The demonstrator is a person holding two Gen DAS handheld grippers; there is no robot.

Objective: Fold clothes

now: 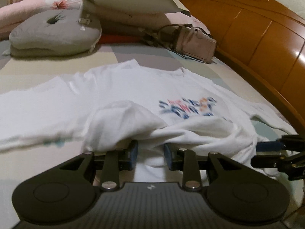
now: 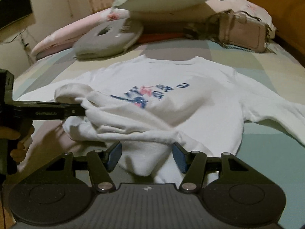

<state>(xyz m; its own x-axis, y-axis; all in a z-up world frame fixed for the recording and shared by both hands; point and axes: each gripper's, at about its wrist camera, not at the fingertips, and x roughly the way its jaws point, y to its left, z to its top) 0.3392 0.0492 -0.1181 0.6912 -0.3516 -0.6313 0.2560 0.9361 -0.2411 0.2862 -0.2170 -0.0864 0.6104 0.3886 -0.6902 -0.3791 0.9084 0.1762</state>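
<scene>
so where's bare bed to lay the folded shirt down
Bare patchwork bedsheet lies between the white printed t-shirt and the orange wooden bed frame. The head end is crowded: grey round cushion, stacked beige pillows, pink strappy bag.

T-shirt (image 2: 190, 87) lay spread on bed (image 2: 266, 143), collar toward pillows. Ring cushion (image 2: 106, 42) behind shirt at left; bag (image 2: 244, 34) behind at right. Pillow (image 2: 164, 0) stacked behind both. Headboard (image 1: 257, 38) along bed's right edge.
</scene>
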